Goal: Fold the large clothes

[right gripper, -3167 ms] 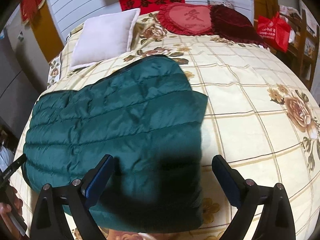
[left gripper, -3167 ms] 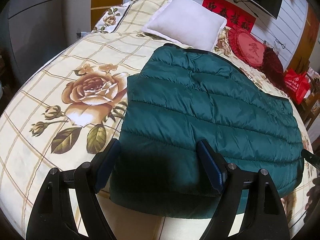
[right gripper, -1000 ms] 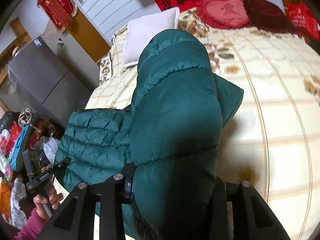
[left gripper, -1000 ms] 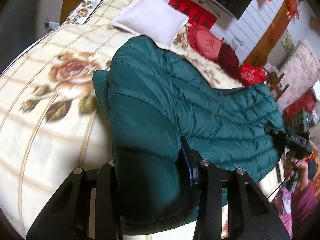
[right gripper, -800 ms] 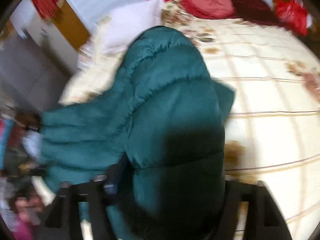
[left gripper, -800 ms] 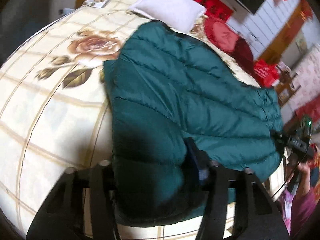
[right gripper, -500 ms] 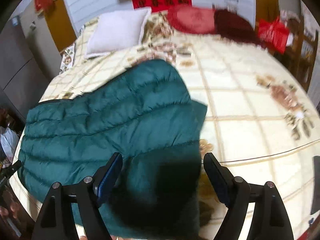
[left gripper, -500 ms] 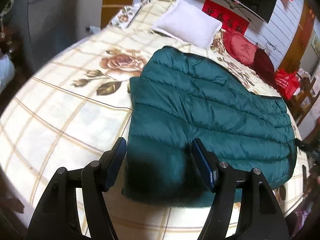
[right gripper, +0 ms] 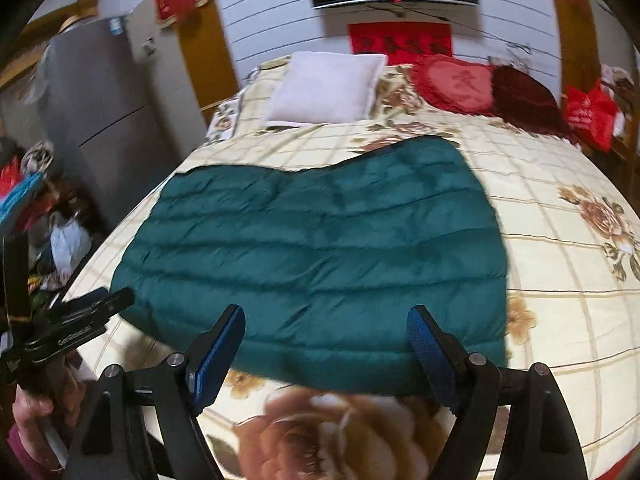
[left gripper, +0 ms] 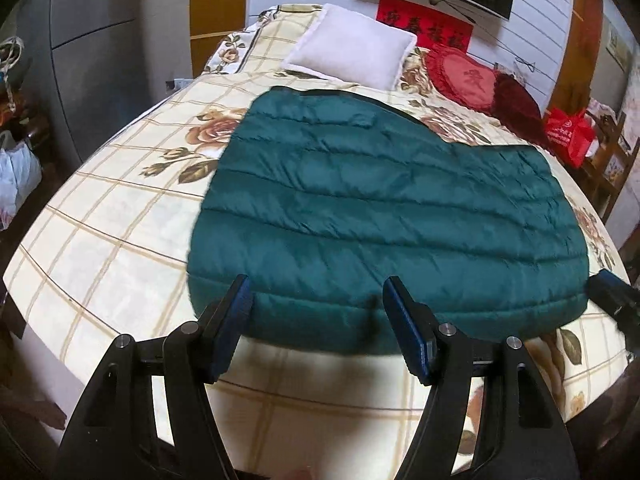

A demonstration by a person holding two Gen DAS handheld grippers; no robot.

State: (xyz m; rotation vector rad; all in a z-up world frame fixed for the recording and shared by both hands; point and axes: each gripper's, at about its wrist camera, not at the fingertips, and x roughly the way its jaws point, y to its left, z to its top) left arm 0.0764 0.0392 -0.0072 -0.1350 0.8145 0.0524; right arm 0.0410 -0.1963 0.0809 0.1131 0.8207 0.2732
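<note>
A dark green quilted jacket (left gripper: 380, 208) (right gripper: 320, 248) lies flat on the flowered bed cover (left gripper: 112, 240) (right gripper: 560, 264), folded into a broad rectangle. My left gripper (left gripper: 316, 284) hangs open just short of the jacket's near edge, with nothing between its blue pads. My right gripper (right gripper: 326, 312) is open too, over the same near edge further right, and it holds nothing. In the left wrist view the right gripper's tip (left gripper: 612, 296) shows at the jacket's right corner. The right wrist view has the left gripper (right gripper: 72, 328) at the left corner, held by a hand (right gripper: 28, 412).
A white pillow (left gripper: 352, 54), a red heart cushion (left gripper: 464, 76) and a dark red cushion (left gripper: 516, 100) lie at the head of the bed. A red bag (left gripper: 568, 136) stands to the right. A grey cabinet (right gripper: 104, 120) and floor clutter (right gripper: 48, 224) are on the left.
Both grippers were shut on the lifted jacket edge a second ago. They have let go, opened and drawn back. The jacket now lies flat on the bed.
</note>
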